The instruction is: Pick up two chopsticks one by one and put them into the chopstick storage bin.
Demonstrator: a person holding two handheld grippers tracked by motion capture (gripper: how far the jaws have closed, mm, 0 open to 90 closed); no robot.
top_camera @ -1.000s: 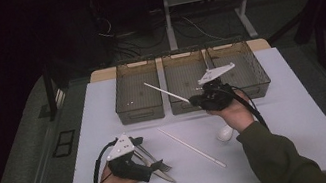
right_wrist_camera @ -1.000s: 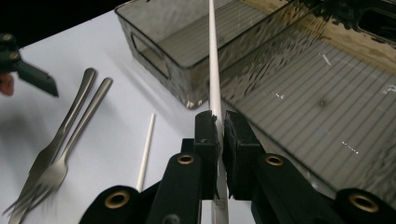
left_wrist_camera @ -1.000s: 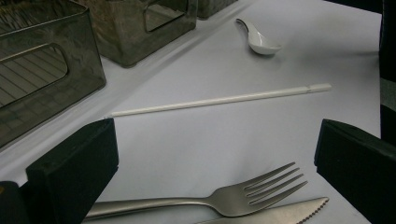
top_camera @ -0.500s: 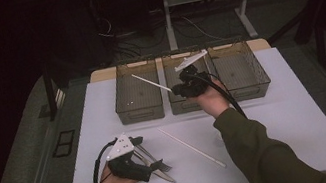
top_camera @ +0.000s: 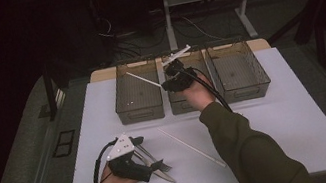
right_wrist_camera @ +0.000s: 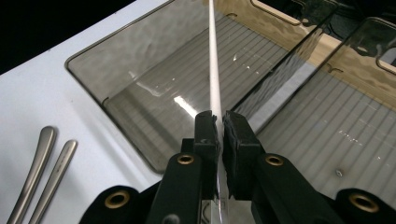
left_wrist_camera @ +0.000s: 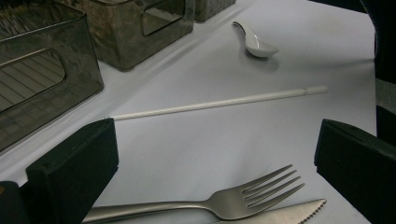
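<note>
My right gripper (top_camera: pixel 166 83) hangs over the row of bins, shut on a thin white stick (top_camera: pixel 143 79). The stick (right_wrist_camera: pixel 214 70) runs out from the pinched jaws (right_wrist_camera: pixel 220 123) above the left smoky bin (right_wrist_camera: pixel 140 70). A second white stick (top_camera: pixel 191 146) lies flat on the white table (top_camera: pixel 282 116). My left gripper (top_camera: pixel 148 155) rests on the table near the front edge, open, with a metal fork (left_wrist_camera: pixel 224 203) and a serrated knife (left_wrist_camera: pixel 289 212) lying between its wide-set jaws (left_wrist_camera: pixel 215 154). A white spoon (left_wrist_camera: pixel 254 42) lies farther off on the table.
Three smoky see-through bins stand side by side at the table's back: left (top_camera: pixel 140 110), middle (top_camera: pixel 181 106), right (top_camera: pixel 244 91). A person's right sleeve (top_camera: pixel 248 152) crosses the table's middle. Dark floor, cables and a stand lie behind.
My right hand has carried the white stick leftward, from over the middle and right bins to over the left and middle ones. The left gripper has stayed put.
</note>
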